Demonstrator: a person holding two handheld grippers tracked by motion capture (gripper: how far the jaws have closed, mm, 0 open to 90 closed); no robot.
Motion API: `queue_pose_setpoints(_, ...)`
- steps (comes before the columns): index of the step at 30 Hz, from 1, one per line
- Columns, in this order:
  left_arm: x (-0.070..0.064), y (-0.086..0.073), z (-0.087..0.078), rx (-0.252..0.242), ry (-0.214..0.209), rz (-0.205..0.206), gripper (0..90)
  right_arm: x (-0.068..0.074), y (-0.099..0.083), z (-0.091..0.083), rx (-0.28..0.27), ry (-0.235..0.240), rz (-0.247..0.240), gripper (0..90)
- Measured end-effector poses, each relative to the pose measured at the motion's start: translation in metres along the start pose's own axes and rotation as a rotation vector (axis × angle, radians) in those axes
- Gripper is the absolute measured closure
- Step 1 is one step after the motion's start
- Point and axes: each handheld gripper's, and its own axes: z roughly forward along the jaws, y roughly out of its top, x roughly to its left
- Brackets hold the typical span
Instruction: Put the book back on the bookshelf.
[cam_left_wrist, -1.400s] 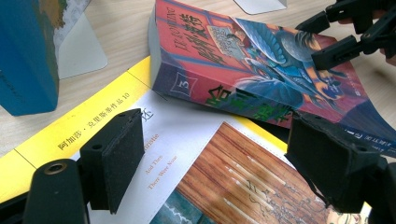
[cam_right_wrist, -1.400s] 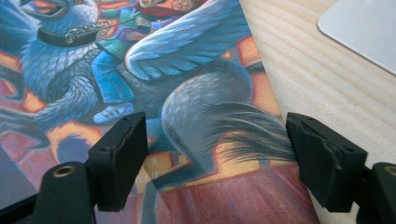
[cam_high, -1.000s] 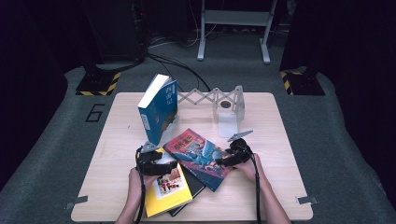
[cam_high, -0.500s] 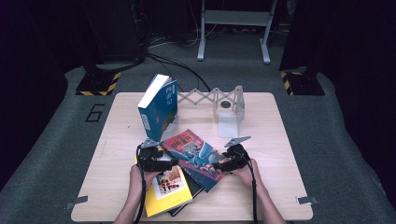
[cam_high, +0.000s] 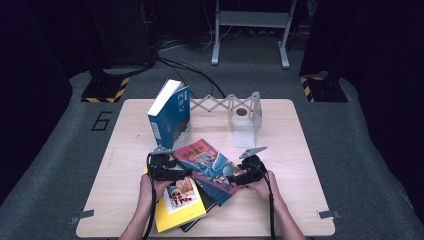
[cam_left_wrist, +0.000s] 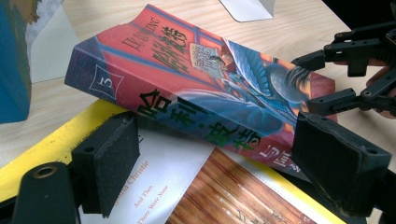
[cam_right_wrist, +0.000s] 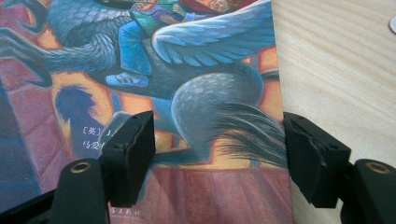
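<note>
Flanking the red book (cam_high: 207, 162), the left gripper (cam_high: 167, 172) and right gripper (cam_high: 245, 175) both hold jaws apart.

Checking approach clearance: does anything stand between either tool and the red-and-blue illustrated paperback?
Nothing visible does. The red-and-blue illustrated paperback lies tilted on the yellow-covered book. The left tool, jaws open, faces its spine; the right tool, jaws open, sits at its lower edge over the cover.
</note>
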Motion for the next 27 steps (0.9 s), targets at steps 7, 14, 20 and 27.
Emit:
queue_pose_setpoints(7, -0.001, 0.002, 0.002, 0.007, 0.0, -0.002, 14.8, 0.003, 0.001, 0.001, 0.008, 0.026, 0.016, 29.6)
queue_pose_setpoints(14, 0.001, 0.003, 0.002, 0.014, 0.011, -0.008, 14.0, 0.014, 0.004, 0.003, 0.024, 0.027, 0.006, 30.1)
queue_pose_setpoints(20, -0.001, 0.004, 0.003, 0.03, 0.025, 0.0, 13.7, 0.009, 0.006, 0.004, 0.031, 0.055, 0.029, 28.9)
queue_pose_setpoints(27, -0.002, 0.004, 0.005, 0.012, 0.024, -0.002, 15.0, 0.006, 0.007, 0.009, 0.017, 0.08, 0.078, 26.8)
